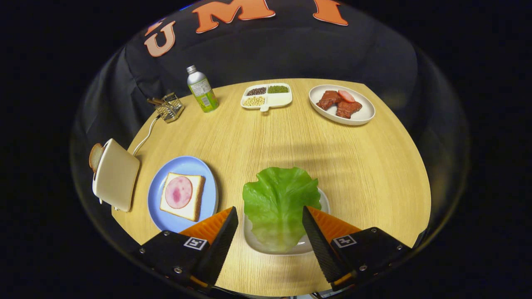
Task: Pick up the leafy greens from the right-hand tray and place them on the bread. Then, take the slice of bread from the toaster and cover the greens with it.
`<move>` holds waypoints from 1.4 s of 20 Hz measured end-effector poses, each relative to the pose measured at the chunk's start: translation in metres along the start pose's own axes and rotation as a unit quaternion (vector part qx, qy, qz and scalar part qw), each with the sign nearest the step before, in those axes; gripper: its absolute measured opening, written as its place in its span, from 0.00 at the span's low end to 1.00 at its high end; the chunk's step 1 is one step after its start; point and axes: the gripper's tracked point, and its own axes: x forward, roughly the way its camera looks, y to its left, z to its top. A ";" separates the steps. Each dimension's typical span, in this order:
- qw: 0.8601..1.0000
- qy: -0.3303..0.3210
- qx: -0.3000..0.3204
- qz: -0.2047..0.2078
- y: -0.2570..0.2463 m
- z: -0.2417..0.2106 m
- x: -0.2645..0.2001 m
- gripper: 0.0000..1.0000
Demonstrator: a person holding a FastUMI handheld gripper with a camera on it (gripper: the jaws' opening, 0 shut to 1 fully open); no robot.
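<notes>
1. the broad, crinkled green lettuce leaf (279, 203) lies on its small white tray (324, 203), spilling over the rim on the far side. it sits between my fingers and just ahead of them. nothing has been lifted yet, so by my reading the first step is only about to begin.
2. my gripper (270, 222) is spread wide, holding nothing; one finger flanks the leaf on each side, and i can't tell whether either one touches it.
3. left of the tray, the round pale blue plate (208, 174) carries the square white bread slice (195, 199) topped with a round pink ham slice (178, 192). that's where the leaf goes, and it's still uncovered.
4. further left, the cream-coloured toaster (116, 174) holds the second, browned bread slice (95, 157), poking out the top. that one is untouched, so the covering step is all left to do.
5. the path from tray to plate looks short and open; my left finger overlaps the plate's near rim.
6. well beyond, across the light wooden table (353, 158): a green-labelled metal bottle (202, 89), a small wire rack (169, 107), a white divided dish of beans and grains (267, 96), and a white oval plate of reddish-brown meat pieces (341, 104). none stand in the way.
</notes>
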 end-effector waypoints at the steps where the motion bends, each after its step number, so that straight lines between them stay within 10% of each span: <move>1: 1.000 0.007 -0.005 -0.007 -0.002 -0.003 0.007 0.94; 19: 0.998 0.029 -0.050 -0.037 -0.017 -0.018 0.051 0.79; 28: 0.997 0.006 -0.074 -0.031 -0.007 -0.016 0.051 0.23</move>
